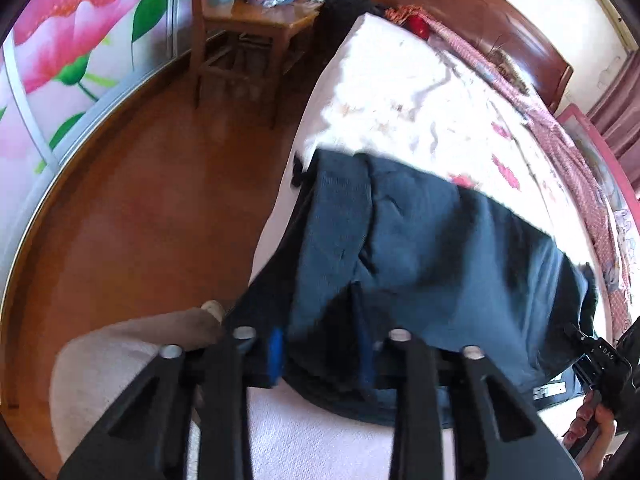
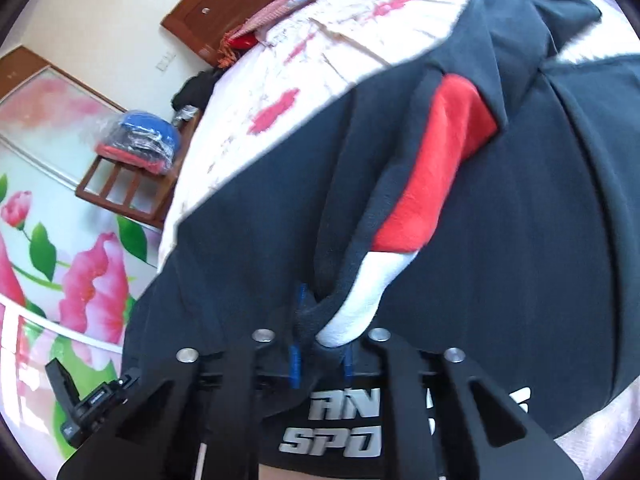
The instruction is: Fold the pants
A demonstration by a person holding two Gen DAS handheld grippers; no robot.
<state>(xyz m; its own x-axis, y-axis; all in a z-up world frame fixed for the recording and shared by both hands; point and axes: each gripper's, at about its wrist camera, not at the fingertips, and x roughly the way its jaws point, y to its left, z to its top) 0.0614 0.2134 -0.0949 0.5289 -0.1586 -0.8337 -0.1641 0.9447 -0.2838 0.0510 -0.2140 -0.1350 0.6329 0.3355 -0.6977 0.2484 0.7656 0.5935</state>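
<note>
- the dark pants (image 1: 420, 248) lie across the near edge of the bed (image 1: 400, 92), directly ahead of both grippers, with a red and white panel (image 2: 436, 184) showing in the right wrist view.
- the right gripper (image 2: 322, 354) is clamped on a bunched fold of the pants.
- the left gripper (image 1: 320, 354) has cloth between its blue pads; whether they press on it i cannot tell.
- a wooden chair (image 1: 248, 32) stands well beyond on the floor.
</note>
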